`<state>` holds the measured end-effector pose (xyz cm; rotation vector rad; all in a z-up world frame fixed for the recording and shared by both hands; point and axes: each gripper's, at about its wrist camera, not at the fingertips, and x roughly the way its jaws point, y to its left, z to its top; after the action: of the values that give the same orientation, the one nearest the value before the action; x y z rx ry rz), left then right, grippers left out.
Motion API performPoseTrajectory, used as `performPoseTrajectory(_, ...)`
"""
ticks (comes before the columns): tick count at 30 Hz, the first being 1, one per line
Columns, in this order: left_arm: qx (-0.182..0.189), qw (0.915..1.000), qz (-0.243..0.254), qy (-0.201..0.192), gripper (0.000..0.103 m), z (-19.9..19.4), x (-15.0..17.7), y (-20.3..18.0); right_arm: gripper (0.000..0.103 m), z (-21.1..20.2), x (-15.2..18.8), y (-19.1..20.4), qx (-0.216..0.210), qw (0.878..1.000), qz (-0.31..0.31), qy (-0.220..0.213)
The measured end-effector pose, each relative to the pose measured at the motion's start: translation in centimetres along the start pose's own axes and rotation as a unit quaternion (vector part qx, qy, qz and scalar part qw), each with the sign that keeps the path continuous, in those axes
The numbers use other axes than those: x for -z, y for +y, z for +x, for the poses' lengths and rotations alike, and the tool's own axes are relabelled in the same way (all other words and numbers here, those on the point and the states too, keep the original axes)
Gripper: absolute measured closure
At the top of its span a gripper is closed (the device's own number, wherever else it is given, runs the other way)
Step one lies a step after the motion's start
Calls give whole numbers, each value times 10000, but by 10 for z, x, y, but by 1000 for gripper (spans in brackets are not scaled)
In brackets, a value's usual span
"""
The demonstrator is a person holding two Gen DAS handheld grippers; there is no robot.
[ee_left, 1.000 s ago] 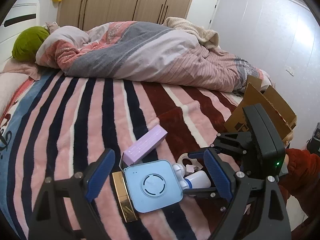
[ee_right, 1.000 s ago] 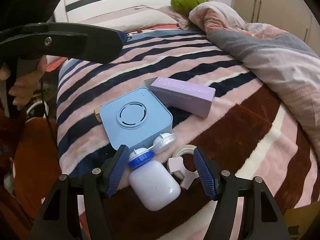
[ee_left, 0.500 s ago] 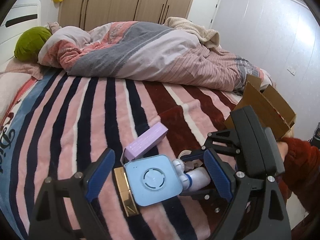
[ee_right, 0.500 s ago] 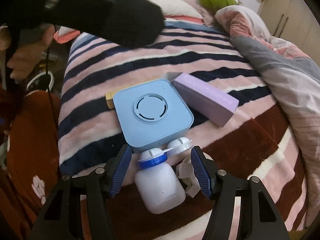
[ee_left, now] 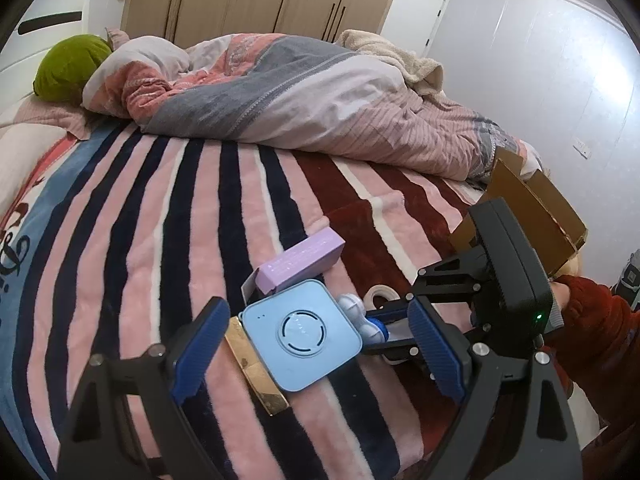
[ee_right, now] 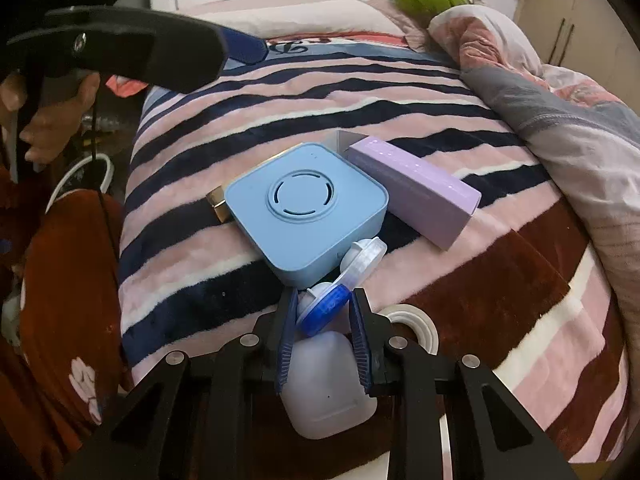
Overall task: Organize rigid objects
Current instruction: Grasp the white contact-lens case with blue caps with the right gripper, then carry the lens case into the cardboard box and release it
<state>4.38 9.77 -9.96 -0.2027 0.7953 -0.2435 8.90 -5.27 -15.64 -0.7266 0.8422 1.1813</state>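
Cardboard box [ee_left: 536, 216] beyond right gripper [ee_left: 394, 330]

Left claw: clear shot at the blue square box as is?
Probably yes. The left claw is open and hangs above the blue square box, whose top is uncovered; the gold box and purple box flank it closely.

Even, soft indoor light; brightest on the white wall [ee_left: 560, 92] at right, mild glare there (no hard shadows). Strong fisheye bending, black vignette at corners. Left gripper [ee_right: 132, 50] in right wrist view slightly blurred; centre sharp
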Motion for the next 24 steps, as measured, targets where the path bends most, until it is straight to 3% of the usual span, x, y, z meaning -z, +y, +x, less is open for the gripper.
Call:
performPoseTrajectory(7, 276, 9996, 22, 19, 14, 3, -2, -8, 81, -34, 3, -3, 193, 9976, 475, -456)
performPoseTrajectory(12, 1026, 9947, 61, -60, 16, 1, -17, -35, 81, -85, -1, 5, 190, 9917, 743, -1032)
performPoseTrajectory(13, 1145, 9933, 91, -86, 19, 0, -21, -42, 81, -99, -2, 8, 182, 9894, 804, -1197)
performPoseTrajectory(15, 1394, 9901, 157, -77, 43, -2, -29, -56, 81, -122, -3, 11, 229, 9861, 843, -1413)
performPoseTrajectory(17, 1741, 9845, 190, -100, 54, -5, -38, -70, 81, -143, -3, 13, 336, 9834, 820, -1583)
performPoseTrajectory(20, 1998, 9789, 379, -195, 62, -12, -53, -98, 81, -171, 5, 14, 577, 9788, 853, -1768)
performPoseTrajectory(24, 2142, 9748, 592, -208, 63, -9, -70, -135, 81, -208, 26, 6, 798, 9709, 1085, -1980)
